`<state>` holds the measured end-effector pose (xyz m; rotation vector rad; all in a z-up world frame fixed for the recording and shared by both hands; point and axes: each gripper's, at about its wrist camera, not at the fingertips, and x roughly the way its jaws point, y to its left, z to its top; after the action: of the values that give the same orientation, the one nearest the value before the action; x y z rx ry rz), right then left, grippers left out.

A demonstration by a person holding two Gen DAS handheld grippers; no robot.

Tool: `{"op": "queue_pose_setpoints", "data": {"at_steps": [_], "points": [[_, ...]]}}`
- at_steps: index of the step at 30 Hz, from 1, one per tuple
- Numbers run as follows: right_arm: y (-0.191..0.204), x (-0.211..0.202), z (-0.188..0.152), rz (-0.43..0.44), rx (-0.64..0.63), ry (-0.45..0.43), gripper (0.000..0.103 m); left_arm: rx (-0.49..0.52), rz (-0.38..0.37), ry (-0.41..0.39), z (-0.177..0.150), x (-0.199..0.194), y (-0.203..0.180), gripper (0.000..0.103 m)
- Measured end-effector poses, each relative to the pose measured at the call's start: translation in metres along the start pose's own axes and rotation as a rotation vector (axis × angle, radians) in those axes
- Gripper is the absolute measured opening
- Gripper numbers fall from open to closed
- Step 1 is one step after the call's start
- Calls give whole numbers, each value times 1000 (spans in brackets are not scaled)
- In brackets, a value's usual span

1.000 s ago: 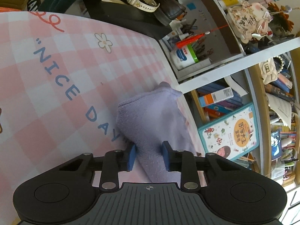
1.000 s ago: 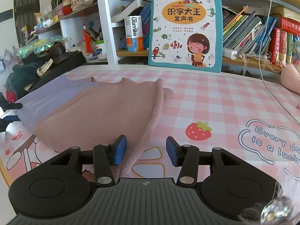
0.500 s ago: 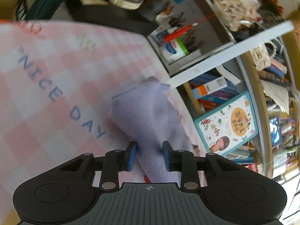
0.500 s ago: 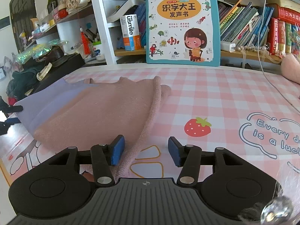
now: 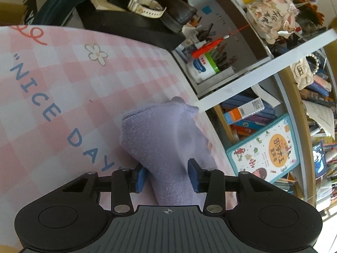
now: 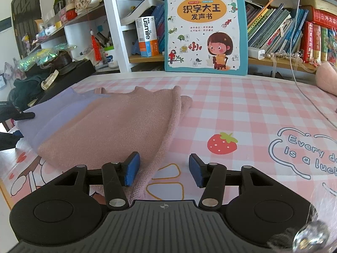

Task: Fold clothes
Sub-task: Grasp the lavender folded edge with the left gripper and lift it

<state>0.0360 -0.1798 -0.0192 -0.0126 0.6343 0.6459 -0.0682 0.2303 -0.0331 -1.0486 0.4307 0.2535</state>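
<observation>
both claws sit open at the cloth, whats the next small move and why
Probably close the left claw on the purple end of the cloth, which already lies between its open jaws. The right claw is open too, with the pink hem between its pads.

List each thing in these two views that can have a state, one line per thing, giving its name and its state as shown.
left gripper: jaws open, astride the lilac end of the garment.
right gripper: jaws open, over the garment's pink edge, not gripping.
garment: folded, lying flat on the tablecloth.
tablecloth: spread flat.
picture book: closed, upright against the shelf.
usmile box: closed, upright.
</observation>
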Motion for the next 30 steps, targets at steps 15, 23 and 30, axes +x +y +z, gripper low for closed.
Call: {"op": "queue_pose_setpoints", "data": {"at_steps": [15, 23, 30], "points": [[8, 1, -1, 82, 59, 4, 38, 72, -38, -28, 12, -28, 28, 13], [57, 7, 0, 116, -92, 7, 37, 113, -16, -48, 31, -57, 45, 13], [71, 6, -2, 63, -172, -10, 37, 94, 7, -40, 27, -49, 51, 16]]}}
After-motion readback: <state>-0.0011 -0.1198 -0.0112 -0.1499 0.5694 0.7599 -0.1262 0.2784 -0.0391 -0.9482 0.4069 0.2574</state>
